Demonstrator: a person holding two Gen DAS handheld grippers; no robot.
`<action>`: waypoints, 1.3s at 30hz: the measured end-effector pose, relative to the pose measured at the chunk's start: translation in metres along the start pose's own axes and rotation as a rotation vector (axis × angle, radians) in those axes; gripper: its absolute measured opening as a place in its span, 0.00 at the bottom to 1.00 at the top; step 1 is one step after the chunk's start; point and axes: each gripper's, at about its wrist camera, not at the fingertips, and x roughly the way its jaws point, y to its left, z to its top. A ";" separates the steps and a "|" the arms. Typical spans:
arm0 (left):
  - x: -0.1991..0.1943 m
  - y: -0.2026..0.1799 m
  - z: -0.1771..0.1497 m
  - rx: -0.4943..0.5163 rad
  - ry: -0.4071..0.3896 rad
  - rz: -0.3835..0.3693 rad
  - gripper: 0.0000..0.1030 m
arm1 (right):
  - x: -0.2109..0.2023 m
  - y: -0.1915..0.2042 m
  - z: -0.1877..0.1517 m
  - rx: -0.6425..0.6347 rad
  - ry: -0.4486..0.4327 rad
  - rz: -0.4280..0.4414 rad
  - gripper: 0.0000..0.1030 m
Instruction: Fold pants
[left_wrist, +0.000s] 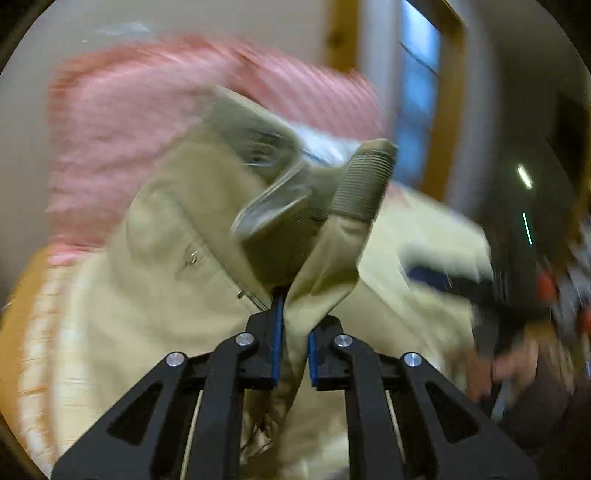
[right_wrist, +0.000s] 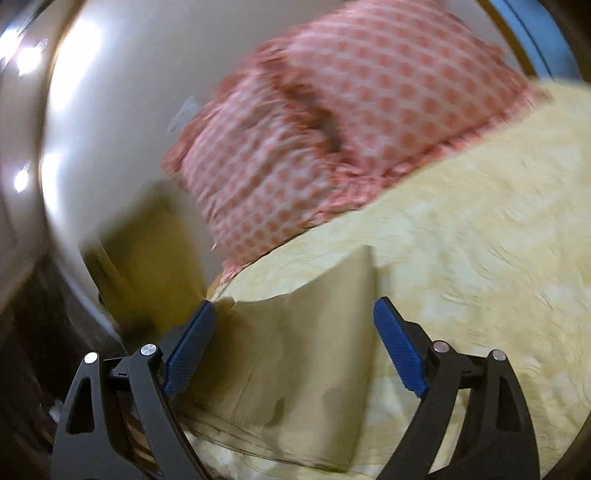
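Note:
Beige pants (left_wrist: 177, 266) lie bunched on a yellow bedspread. My left gripper (left_wrist: 293, 332) is shut on a fold of the pants fabric, and the ribbed cuff (left_wrist: 364, 181) stands up above the jaws. In the right wrist view my right gripper (right_wrist: 295, 332) is open and empty, its blue pads (right_wrist: 190, 343) on either side of a flat part of the pants (right_wrist: 295, 350) on the bed. Both views are motion-blurred.
A pink checked pillow (right_wrist: 332, 129) lies at the head of the bed against a pale wall, and shows in the left wrist view (left_wrist: 147, 122). The yellow bedspread (right_wrist: 480, 240) spreads right. A wooden-framed window (left_wrist: 421, 92) and dark clutter (left_wrist: 535, 258) lie to the right.

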 end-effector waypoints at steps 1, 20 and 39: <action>0.013 -0.009 -0.008 0.018 0.048 -0.025 0.10 | -0.001 -0.010 0.001 0.052 0.005 0.008 0.87; -0.010 0.198 -0.051 -0.526 0.148 0.007 0.71 | 0.093 -0.010 0.012 -0.040 0.367 -0.158 0.63; 0.061 0.206 0.048 -0.411 0.119 -0.001 0.10 | 0.136 -0.002 0.100 -0.071 0.289 0.027 0.11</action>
